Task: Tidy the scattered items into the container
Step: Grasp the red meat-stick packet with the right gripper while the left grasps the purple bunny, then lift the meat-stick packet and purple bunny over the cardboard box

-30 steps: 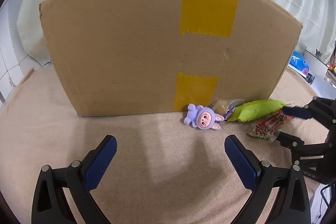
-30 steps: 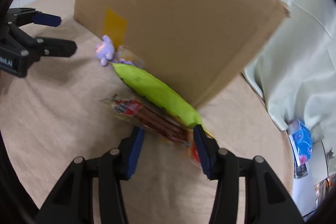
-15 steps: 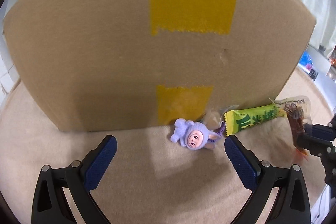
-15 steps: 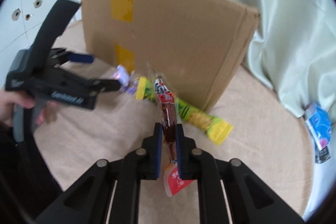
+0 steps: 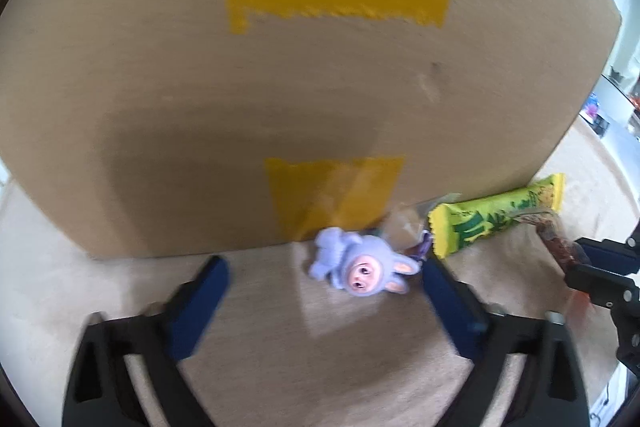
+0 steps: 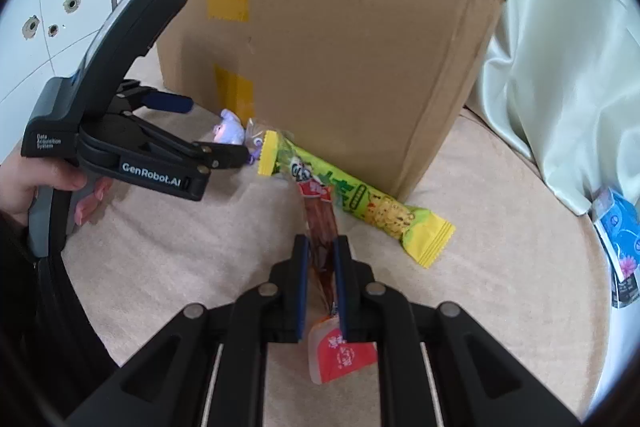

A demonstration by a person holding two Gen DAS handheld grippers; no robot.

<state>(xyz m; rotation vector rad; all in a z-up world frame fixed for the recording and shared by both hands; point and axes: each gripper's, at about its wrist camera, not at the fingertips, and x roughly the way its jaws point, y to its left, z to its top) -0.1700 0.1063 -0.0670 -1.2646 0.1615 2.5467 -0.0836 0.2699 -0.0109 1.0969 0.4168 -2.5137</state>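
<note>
A purple bunny toy (image 5: 362, 267) (image 6: 228, 131) lies on the beige table at the foot of the cardboard box (image 5: 320, 87) (image 6: 328, 59). My left gripper (image 5: 324, 287) (image 6: 208, 129) straddles it and its jaws are closing; the toy sits close to the right finger and the pads are not pressing on it. Beside the toy lie a clear candy wrapper (image 5: 404, 227) and a long green snack packet (image 5: 496, 223) (image 6: 352, 195). My right gripper (image 6: 320, 255) is shut on a red snack stick packet (image 6: 320, 223) (image 5: 560, 247), held clear of the table.
The box stands tall right behind the items and fills the left wrist view. A blue tissue pack (image 6: 616, 227) lies at the table's right edge, by a pale curtain (image 6: 560, 47). A hand (image 6: 48, 187) holds the left gripper. A tiled wall with a socket is at the left.
The left gripper moved in toward the box until the bunny toy lay between its fingers, which have narrowed. The right gripper shut on the red snack packet and lifted it off the table.
</note>
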